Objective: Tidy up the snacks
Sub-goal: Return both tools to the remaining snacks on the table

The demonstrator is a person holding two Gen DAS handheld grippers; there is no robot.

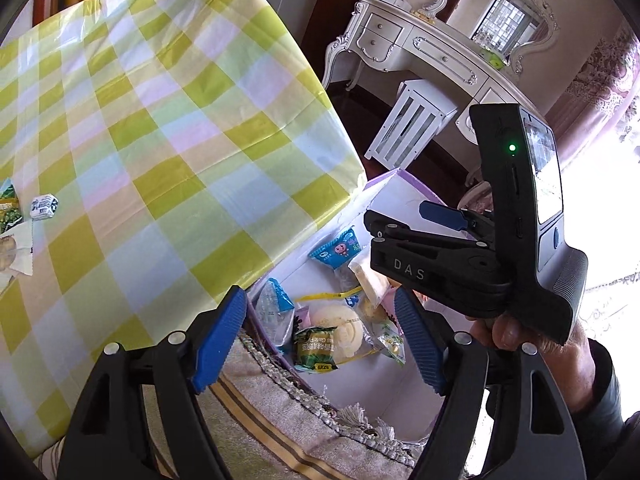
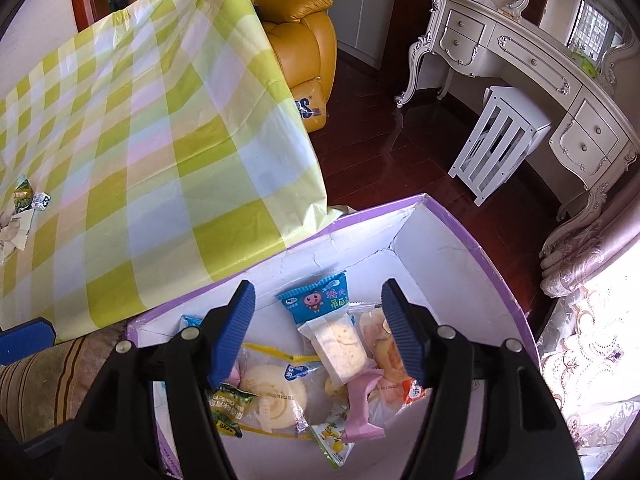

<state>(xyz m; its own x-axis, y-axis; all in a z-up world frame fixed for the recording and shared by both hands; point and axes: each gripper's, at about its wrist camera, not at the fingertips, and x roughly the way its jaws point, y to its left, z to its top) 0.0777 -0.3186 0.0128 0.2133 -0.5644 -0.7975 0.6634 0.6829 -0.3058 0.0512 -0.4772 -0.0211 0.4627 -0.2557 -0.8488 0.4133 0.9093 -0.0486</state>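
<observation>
A white box with a purple rim (image 2: 472, 236) sits below the table edge and holds several wrapped snacks: a blue packet (image 2: 316, 298), a clear cracker pack (image 2: 340, 344), a round bun (image 2: 272, 396), a green packet (image 2: 226, 408) and a pink wrapper (image 2: 360, 408). My right gripper (image 2: 320, 336) is open and empty just above them. My left gripper (image 1: 320, 340) is open and empty over the box (image 1: 404, 196) at the table's corner; the bun (image 1: 340, 330) lies beyond it. The right gripper (image 1: 404, 228) shows at the right of the left wrist view. A few snacks (image 1: 44, 206) lie on the table at far left.
The table has a green and yellow checked cloth (image 1: 160, 140). A striped fringed cushion (image 1: 280, 420) lies under the box. A yellow leather armchair (image 2: 304, 32), a white dressing table (image 2: 520, 60) and a white slatted stool (image 2: 500, 140) stand on dark wooden floor.
</observation>
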